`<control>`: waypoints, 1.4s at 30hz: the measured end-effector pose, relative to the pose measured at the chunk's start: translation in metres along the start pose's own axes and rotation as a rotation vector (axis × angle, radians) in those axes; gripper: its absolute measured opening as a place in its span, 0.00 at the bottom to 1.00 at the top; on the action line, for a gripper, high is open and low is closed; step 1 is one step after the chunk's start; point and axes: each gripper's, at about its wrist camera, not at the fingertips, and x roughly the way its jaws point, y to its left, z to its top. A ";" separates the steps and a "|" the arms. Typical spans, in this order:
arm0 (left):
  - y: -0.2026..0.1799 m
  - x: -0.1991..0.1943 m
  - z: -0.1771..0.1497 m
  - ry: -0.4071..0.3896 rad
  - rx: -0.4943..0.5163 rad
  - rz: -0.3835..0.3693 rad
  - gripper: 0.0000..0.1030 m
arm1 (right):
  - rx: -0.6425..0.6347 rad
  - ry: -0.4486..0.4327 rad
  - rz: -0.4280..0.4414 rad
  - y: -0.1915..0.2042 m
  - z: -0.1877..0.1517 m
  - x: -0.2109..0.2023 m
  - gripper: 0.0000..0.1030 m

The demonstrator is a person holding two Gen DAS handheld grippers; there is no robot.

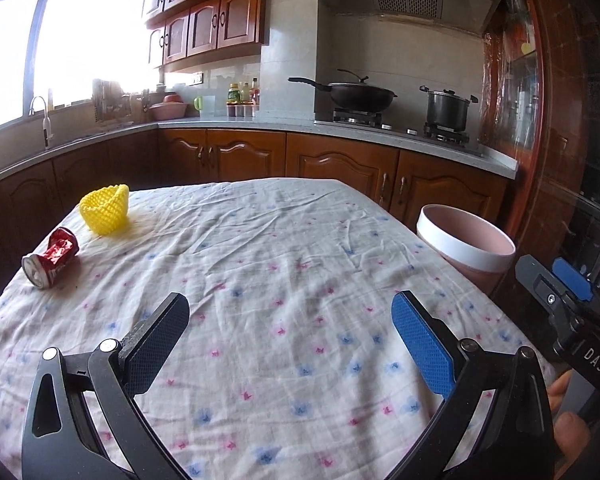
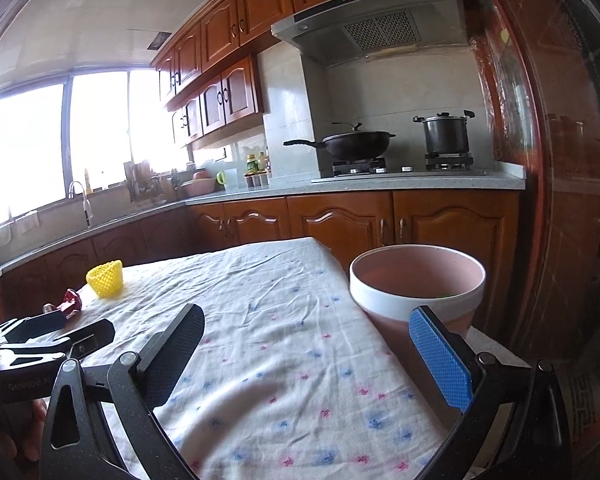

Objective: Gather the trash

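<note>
A crushed red can [image 1: 52,258] lies on the floral tablecloth [image 1: 284,264] at the far left. A yellow foam net sleeve [image 1: 106,210] stands just behind it. Both also show in the right wrist view: the can [image 2: 70,303] partly hidden, the sleeve [image 2: 105,279] behind it. A pink bin with a white rim [image 1: 466,242] stands off the table's right edge, close in the right wrist view [image 2: 416,292]. My left gripper [image 1: 290,312] is open and empty over the near table. My right gripper [image 2: 306,322] is open and empty, near the bin.
Wooden cabinets and a grey counter [image 1: 260,124] run behind the table, with a wok [image 1: 356,94] and pot [image 1: 448,108] on the stove and a sink tap [image 1: 44,120] at left. A dark red door frame [image 1: 556,120] stands to the right.
</note>
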 end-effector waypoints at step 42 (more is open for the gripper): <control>0.015 -0.002 -0.004 -0.013 -0.002 0.066 1.00 | 0.000 0.018 0.052 0.006 -0.005 0.003 1.00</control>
